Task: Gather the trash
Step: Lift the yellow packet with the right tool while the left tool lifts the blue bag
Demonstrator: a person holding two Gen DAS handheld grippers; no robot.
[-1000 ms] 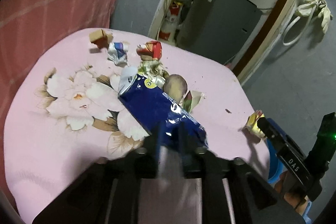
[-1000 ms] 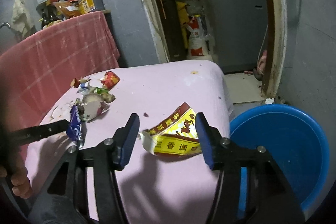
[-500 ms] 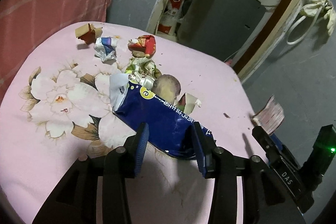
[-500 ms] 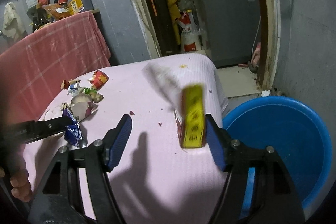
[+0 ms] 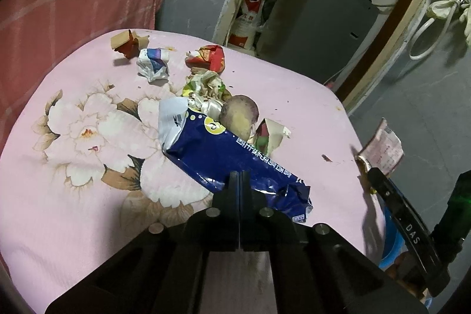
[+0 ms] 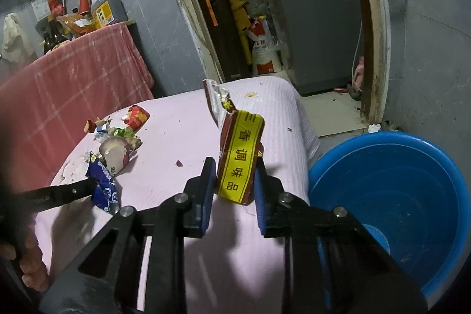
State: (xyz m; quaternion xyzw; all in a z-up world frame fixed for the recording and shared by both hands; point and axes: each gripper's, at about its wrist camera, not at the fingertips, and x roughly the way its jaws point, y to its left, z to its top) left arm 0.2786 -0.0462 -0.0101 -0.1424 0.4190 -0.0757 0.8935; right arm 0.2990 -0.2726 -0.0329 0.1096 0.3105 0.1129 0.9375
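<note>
worktop cover (image 5: pixel 265 96): pale pink w/ white-and-tan flower print. long wrapper (image 5: pixel 229 155): dark blue w/ white end, yellow dots, pale lettering. crumpled wrapper (image 5: pixel 210 58): red w/ yellow. crumpled paper (image 5: pixel 153 64): white w/ blue-purple patch. packet (image 6: pixel 238 161): brown-red w/ yellow band, black characters. basin (image 6: pixel 391 196): bright blue. hanging cloth (image 6: pixel 73 72): red w/ pale check lines. tool pads (image 6: pixel 206 196): blue on black.

Dim room, hard shadows; fisheye-warped, dark corners
</note>
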